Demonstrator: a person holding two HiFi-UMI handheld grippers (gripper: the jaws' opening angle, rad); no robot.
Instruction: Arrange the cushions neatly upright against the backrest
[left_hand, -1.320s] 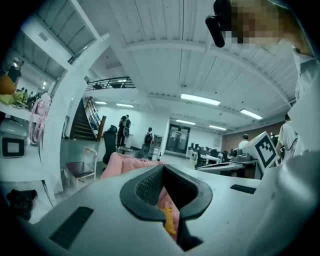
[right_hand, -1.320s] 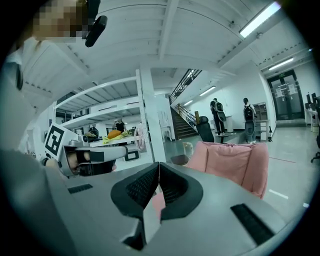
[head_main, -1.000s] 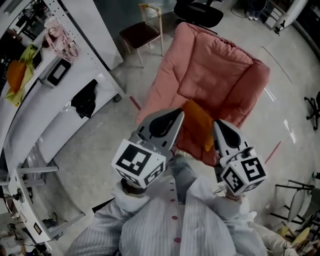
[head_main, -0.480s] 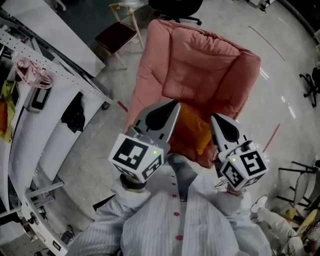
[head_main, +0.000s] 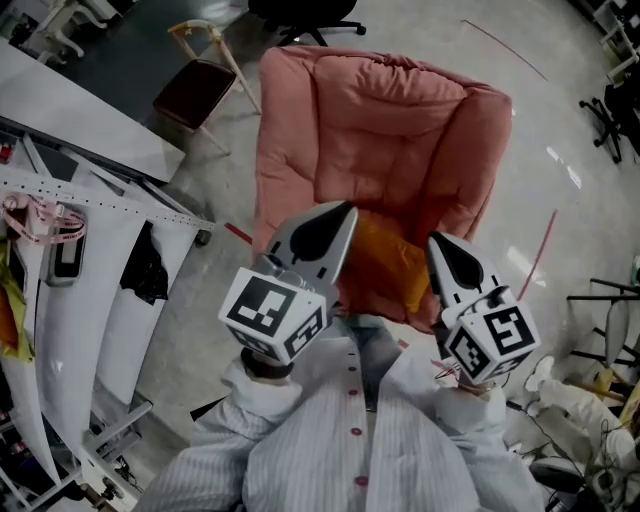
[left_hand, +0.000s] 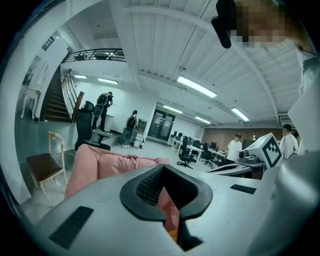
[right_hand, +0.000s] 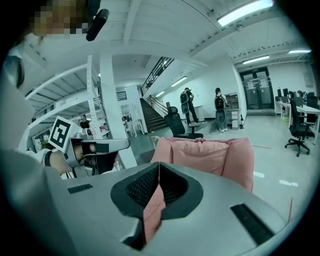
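Observation:
A pink padded armchair (head_main: 390, 130) stands on the floor ahead of me, its backrest at the far side. An orange cushion (head_main: 385, 262) lies on the front of its seat, partly hidden behind both grippers. My left gripper (head_main: 345, 210) is held up over the seat's front left, shut and holding nothing. My right gripper (head_main: 437, 243) hangs just right of the cushion, also shut and holding nothing. In the left gripper view the closed left gripper (left_hand: 165, 170) points at the armchair (left_hand: 100, 167). The right gripper (right_hand: 159, 170) looks at the armchair's backrest (right_hand: 210, 155).
White shelving (head_main: 80, 250) runs along the left with dark items on it. A small wooden chair (head_main: 200, 85) stands left of the armchair. A black office chair (head_main: 300, 10) sits behind it. A red tape line (head_main: 540, 250) marks the floor. People (right_hand: 187, 102) stand far off.
The head view has swung, so the armchair sits further left and more squarely ahead, and the shelving has slid down the left. Both grippers stay shut in the same spots.

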